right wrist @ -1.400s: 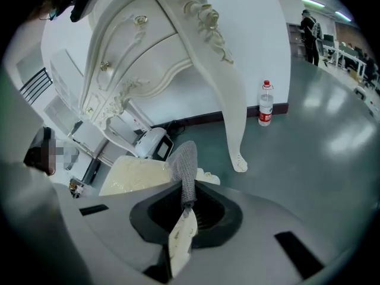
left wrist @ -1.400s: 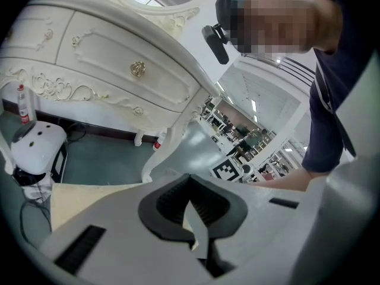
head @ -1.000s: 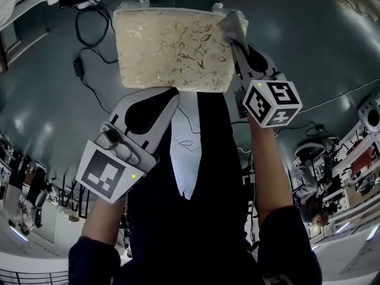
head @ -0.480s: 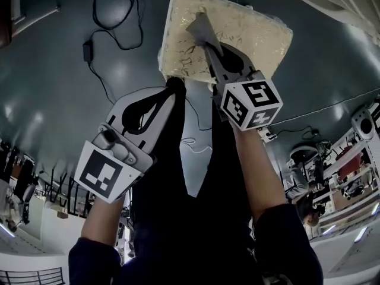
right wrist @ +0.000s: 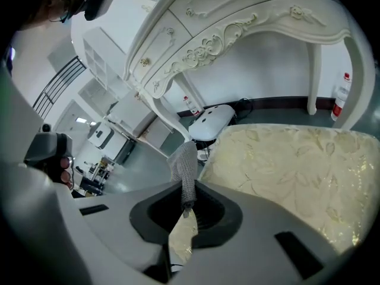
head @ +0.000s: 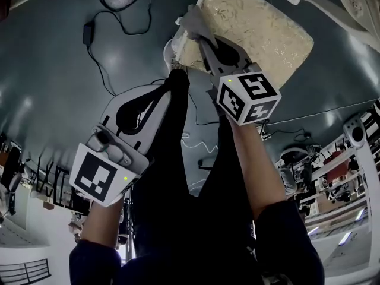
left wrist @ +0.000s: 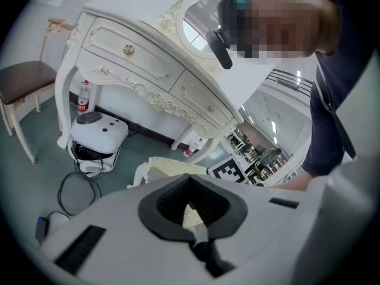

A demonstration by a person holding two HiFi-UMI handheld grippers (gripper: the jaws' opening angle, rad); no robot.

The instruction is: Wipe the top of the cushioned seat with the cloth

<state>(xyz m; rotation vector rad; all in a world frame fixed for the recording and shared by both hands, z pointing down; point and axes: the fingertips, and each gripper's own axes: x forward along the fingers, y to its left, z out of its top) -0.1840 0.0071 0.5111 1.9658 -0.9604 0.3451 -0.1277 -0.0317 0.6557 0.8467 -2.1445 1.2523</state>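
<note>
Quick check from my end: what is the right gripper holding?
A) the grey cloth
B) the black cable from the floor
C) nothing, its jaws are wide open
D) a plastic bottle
A. In the right gripper view, the right gripper is shut on the grey cloth. The cloth sticks up from between its jaws, right beside the edge of the cushioned seat.

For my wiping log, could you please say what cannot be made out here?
Head view: near corner of the seat, behind the right gripper and cloth.
Left gripper view: most of the seat, behind the body of the left gripper.
Right gripper view: seat's right edge, cut off by the picture's rim.
</note>
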